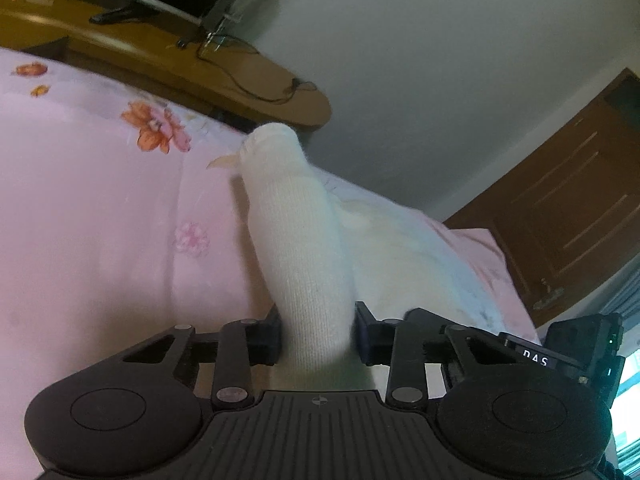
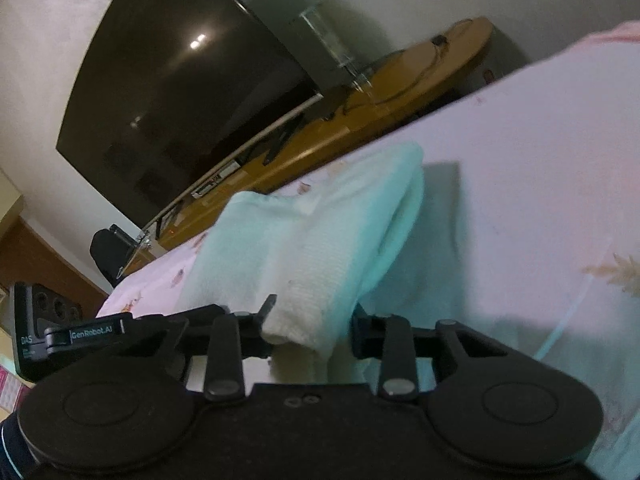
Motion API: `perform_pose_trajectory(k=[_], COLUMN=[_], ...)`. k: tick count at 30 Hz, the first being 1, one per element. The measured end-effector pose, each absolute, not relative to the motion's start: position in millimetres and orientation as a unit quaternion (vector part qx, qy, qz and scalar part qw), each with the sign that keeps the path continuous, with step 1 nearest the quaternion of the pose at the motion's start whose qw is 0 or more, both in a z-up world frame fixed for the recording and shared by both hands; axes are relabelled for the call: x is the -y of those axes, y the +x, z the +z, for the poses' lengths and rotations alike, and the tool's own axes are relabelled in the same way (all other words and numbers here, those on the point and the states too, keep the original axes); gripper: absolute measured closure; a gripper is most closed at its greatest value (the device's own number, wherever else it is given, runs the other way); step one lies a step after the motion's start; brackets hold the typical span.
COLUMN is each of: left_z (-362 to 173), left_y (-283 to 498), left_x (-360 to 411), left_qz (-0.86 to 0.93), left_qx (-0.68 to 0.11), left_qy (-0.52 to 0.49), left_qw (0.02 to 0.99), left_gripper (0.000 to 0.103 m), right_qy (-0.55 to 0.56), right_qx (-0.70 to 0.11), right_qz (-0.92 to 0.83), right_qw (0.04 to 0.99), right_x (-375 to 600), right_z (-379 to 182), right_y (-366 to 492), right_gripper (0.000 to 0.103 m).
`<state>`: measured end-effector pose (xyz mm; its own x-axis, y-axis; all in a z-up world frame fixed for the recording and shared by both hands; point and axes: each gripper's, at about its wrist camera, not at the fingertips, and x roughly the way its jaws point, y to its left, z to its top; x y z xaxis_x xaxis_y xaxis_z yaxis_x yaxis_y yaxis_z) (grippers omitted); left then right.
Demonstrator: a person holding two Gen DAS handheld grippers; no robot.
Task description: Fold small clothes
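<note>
We see both the left gripper (image 1: 316, 336) and right gripper (image 2: 312, 332) clamped on the white sock (image 1: 296, 232), the toe pointing to 12 o'clock over the bed (image 1: 100, 200)

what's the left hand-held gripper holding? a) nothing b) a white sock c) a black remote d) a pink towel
b: the left hand-held gripper has its fingers closed on a white sock that reaches out over the pink floral bedsheet.

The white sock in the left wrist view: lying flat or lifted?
Lifted: the white sock stands up from the left hand-held gripper, whose fingers clamp it, above the pink bedsheet.
</note>
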<state>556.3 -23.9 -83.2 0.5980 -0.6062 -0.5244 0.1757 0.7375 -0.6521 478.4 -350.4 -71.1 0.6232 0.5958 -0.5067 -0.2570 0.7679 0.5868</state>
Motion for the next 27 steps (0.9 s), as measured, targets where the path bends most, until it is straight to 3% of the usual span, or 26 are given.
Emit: perform_pose_trajectory(k=[15,27], left_z=[-37,-84], left_y=[480,392], left_x=[-114,-239], left_qz=[-0.156,-0.048], left_qx=[-0.351,-0.382], left_qy=[-0.288,-0.315], left_qw=[0.877,0.867], left_gripper=[0.068,0.068], right_qy=[0.211,0.213], right_qx=[-0.347,-0.405], right_qz=[0.331,0.407], right_qw=[0.852,0.790], right_x=[227,82], right_z=[-24,-61], right_y=[465,449], right_gripper=[0.070,0.070])
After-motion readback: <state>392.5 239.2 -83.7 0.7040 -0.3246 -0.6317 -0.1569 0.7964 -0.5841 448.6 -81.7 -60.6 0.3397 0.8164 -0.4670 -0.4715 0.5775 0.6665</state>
